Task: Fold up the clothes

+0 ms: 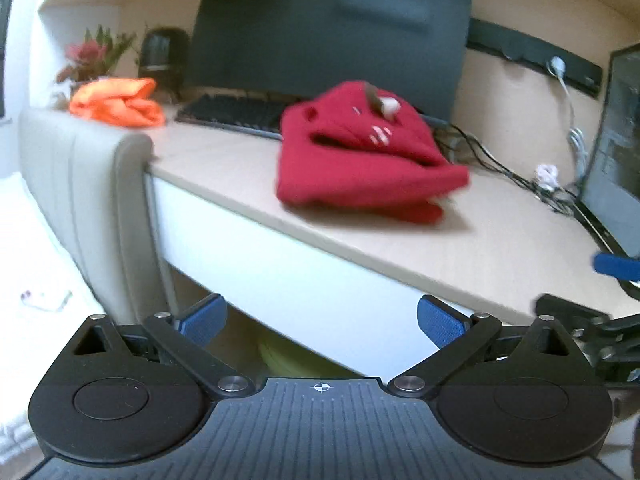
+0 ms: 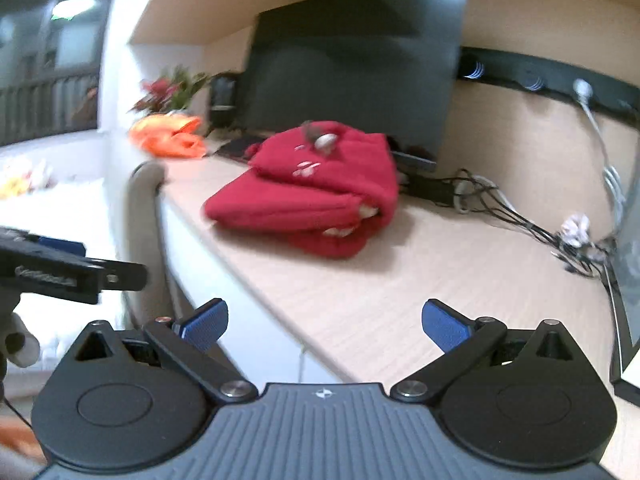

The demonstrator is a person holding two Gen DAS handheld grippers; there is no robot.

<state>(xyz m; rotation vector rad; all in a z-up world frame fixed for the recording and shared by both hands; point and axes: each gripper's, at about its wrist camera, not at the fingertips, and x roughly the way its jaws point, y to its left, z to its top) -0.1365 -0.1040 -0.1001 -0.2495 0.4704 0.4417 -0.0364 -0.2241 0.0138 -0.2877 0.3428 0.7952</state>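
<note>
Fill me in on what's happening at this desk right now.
A person holds two grippers, both open and empty. The left gripper and right gripper hang back near the front edge of the desk, touching nothing. A red garment lies folded in a bundle on the desk in front of the monitor. An orange garment sits bunched at the far left end.

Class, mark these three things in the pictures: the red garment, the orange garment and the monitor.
red garment [image 1: 360, 168]: left wrist view, on its folded upper layer.
orange garment [image 1: 116, 102]: left wrist view, on the middle of the bundle.
monitor [image 2: 352, 76]: right wrist view, on the dark screen.
</note>
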